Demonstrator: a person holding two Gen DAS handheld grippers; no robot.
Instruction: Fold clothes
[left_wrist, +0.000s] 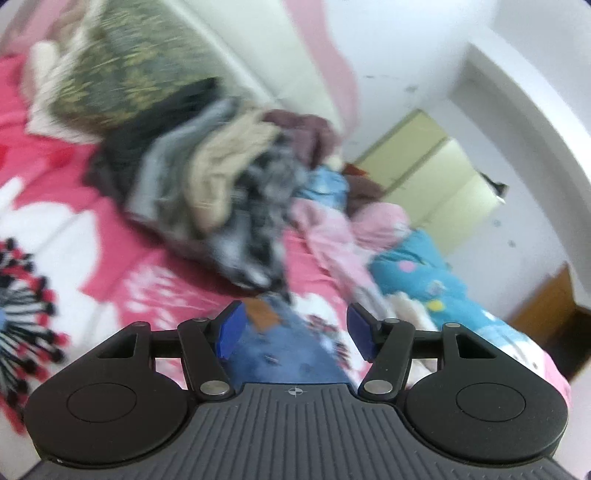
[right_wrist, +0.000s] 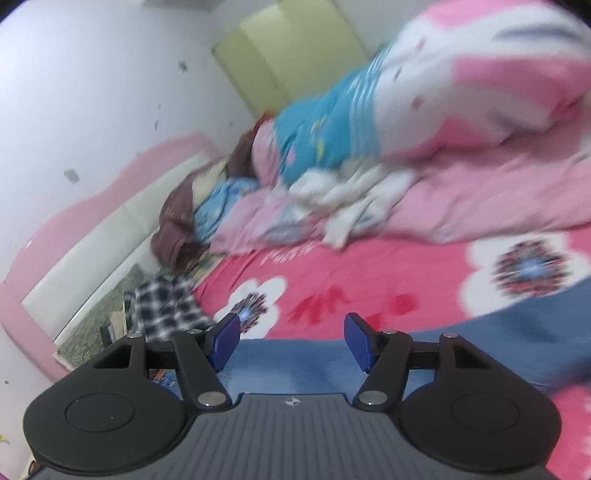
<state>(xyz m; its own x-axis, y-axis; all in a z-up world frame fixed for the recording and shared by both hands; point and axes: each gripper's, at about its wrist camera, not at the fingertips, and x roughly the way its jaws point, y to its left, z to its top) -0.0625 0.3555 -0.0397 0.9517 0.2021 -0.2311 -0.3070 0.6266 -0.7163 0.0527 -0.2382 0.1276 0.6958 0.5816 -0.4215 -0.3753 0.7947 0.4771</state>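
The blue denim garment (left_wrist: 291, 350) lies flat on the bed, right under both grippers; in the left wrist view it shows a brown patch and runs below the fingers, and in the right wrist view it spreads as a wide blue band across the near edge of the sheet. The left gripper (left_wrist: 293, 332) stands with its jaws apart, blue pads clear of the cloth, nothing pinched between them. The right gripper (right_wrist: 291, 339) is likewise spread, with only bare denim seen in the gap.

Beyond the denim, the pink flowered bedsheet (right_wrist: 351, 280) stretches away. A heap of unfolded clothes (left_wrist: 236, 177) sits further up the bed: grey, beige, maroon and a black-and-white checked piece, all blurred. A checked shirt (right_wrist: 166, 306) lies near the headboard side in the right wrist view. A pink and blue quilt (right_wrist: 443, 96) is bunched along the far side, with a pale pink garment (left_wrist: 332, 232) beside it. A green patterned pillow (left_wrist: 129, 66) leans at the pink headboard (right_wrist: 110, 195), against the white wall (right_wrist: 92, 74).
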